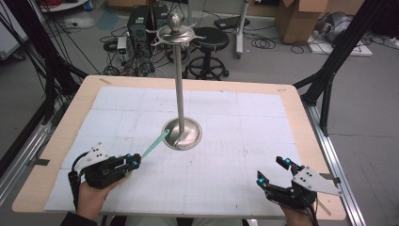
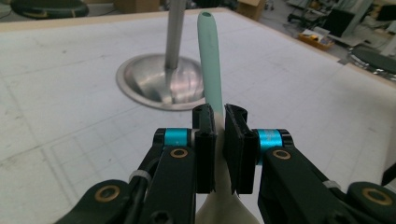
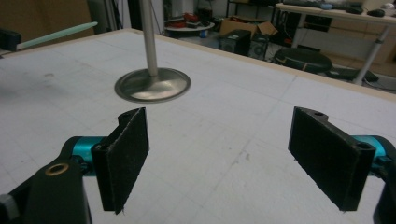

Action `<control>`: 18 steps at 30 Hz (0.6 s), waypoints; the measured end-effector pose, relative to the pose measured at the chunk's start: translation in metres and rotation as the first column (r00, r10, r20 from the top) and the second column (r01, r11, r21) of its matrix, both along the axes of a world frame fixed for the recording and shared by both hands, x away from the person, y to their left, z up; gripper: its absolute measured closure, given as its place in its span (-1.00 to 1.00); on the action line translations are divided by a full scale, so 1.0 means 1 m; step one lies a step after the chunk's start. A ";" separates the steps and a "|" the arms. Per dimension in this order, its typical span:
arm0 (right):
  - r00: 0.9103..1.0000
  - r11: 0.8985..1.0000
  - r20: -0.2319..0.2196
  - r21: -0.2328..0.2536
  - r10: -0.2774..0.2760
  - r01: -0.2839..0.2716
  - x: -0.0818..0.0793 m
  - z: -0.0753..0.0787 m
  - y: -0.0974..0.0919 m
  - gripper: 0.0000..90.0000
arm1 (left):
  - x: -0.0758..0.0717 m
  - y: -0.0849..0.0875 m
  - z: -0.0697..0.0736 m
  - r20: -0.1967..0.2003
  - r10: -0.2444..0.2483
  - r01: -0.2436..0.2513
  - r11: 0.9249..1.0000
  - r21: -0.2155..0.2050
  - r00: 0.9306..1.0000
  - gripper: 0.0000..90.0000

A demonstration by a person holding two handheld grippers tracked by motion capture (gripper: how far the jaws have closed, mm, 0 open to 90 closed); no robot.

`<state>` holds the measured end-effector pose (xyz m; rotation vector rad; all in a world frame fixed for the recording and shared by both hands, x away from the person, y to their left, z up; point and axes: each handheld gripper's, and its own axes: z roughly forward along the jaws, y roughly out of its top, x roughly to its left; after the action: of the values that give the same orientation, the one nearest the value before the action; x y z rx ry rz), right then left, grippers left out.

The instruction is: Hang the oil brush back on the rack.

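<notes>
A pale green spoon [image 2: 209, 65] is pinched by the left gripper [image 2: 219, 116], while the right gripper [image 3: 219, 154] is held spread wide

A pale mint-green spoon [image 2: 209, 60] with a whitish bowl end sits in the black left claw [image 2: 219, 140], which carries bright blue anodised rings and brass-coloured rivets. The stand [image 1: 180, 89] at frame centre is shiny silver metal. The table [image 1: 61, 136] is light wood under a white mat ruled with a faint grey grid. The right claw [image 3: 224, 154] is black, with blue accents too
</notes>
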<state>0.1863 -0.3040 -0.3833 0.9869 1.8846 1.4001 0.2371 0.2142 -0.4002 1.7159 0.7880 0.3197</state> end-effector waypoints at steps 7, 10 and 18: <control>0.993 0.994 0.044 -0.014 0.107 -0.106 0.005 0.013 0.024 -0.58 | -0.010 -0.014 0.013 0.094 -0.104 0.107 0.994 -0.028 0.990 0.82; 0.988 0.989 0.054 -0.013 0.146 -0.145 0.005 0.018 0.034 -0.58 | -0.014 -0.020 0.018 0.126 -0.142 0.149 0.988 -0.049 0.982 0.83; 0.944 0.946 0.072 0.002 0.322 -0.323 0.004 0.034 0.079 -0.58 | -0.021 -0.027 0.034 0.195 -0.212 0.235 0.967 -0.101 0.958 0.82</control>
<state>0.1903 -0.2247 -0.3498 0.6423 2.0529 1.6104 0.2157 0.1868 -0.3660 1.6148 0.4638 0.2625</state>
